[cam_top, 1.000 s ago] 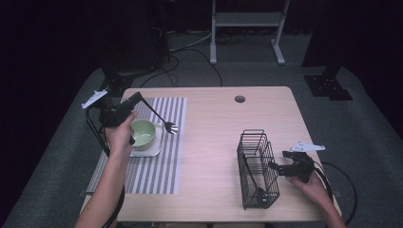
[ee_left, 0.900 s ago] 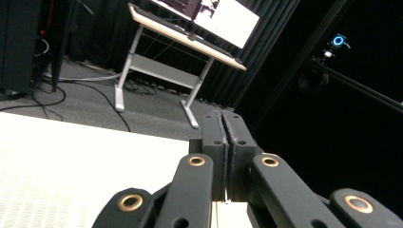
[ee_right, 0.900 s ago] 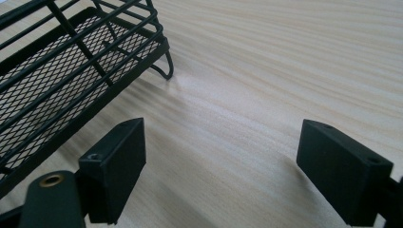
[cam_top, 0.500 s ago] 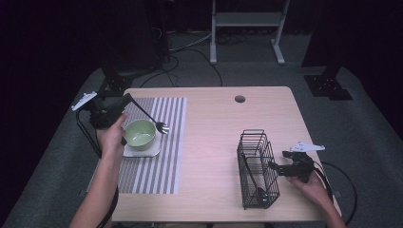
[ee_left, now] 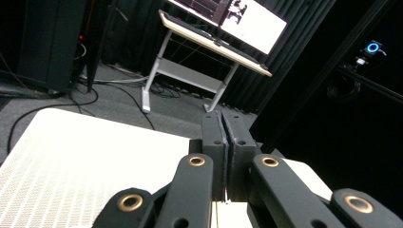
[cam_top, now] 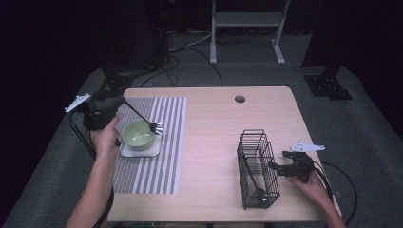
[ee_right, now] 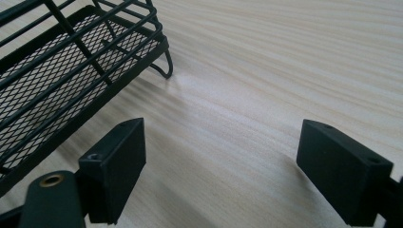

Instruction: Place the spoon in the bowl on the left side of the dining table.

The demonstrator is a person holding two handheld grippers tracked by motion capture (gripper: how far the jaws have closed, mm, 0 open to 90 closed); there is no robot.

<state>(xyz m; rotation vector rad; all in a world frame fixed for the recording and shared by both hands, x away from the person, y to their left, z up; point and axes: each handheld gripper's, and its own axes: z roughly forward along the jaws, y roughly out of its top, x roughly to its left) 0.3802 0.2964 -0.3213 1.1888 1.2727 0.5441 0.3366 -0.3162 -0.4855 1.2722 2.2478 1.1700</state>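
My left gripper hovers at the table's left edge, shut on the dark handle of a fork. The fork slants down to the right, and its silver tines hang at the right rim of a green bowl. That bowl sits on a small white square plate on a striped placemat. In the left gripper view the pads are pressed together. My right gripper rests low and open on the bare wood, just right of a black wire basket; nothing is between its jaws.
The wooden table has a round cable hole near its far edge. A dark object lies in the near end of the basket. Beyond the table stand a white desk frame and floor cables.
My left gripper has drifted left with the fork, bringing the tines from right of the bowl to its right rim. The right gripper and basket have stayed still.
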